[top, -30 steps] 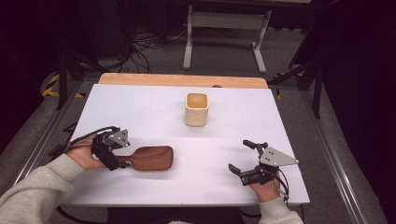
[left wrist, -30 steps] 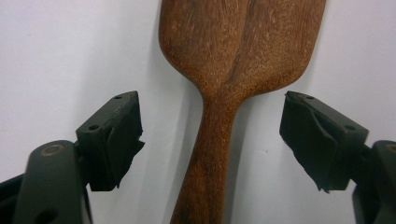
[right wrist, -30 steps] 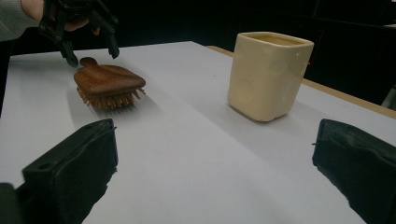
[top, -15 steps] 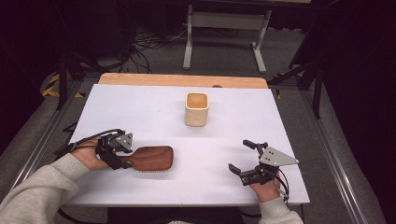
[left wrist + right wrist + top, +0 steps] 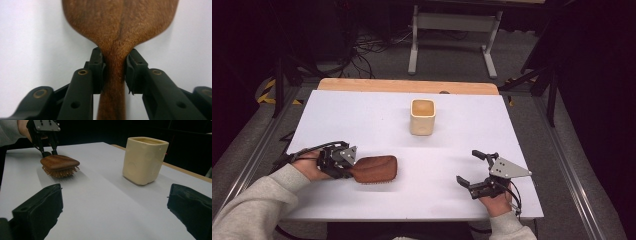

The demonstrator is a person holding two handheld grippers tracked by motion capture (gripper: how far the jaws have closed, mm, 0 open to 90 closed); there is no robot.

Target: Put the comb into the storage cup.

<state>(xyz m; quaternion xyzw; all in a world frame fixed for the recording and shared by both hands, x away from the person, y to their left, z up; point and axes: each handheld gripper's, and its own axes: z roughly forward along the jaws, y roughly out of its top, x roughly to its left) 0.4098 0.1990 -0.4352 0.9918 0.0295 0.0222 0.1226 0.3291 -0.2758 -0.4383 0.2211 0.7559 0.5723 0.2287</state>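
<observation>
Left gripper point(image 5: 346, 168) jaws just closed, now clamping wooden hairbrush point(image 5: 374, 169) by its narrow handle neck, bristles down on white table point(image 5: 362, 120), likely for lifting toward cream cup point(image 5: 422, 116); right gripper point(image 5: 472, 169) idle, jaws wide, holding nothing

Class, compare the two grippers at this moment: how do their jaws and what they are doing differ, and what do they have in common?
The left gripper has just closed its jaws on the handle of the wooden brush; the right gripper stands wide open with nothing between its jaws. The left gripper sits at the table's left side by the brush, the right gripper near the front right, apart from the cream cup. Both are black, hand-held and low over the white table.
</observation>
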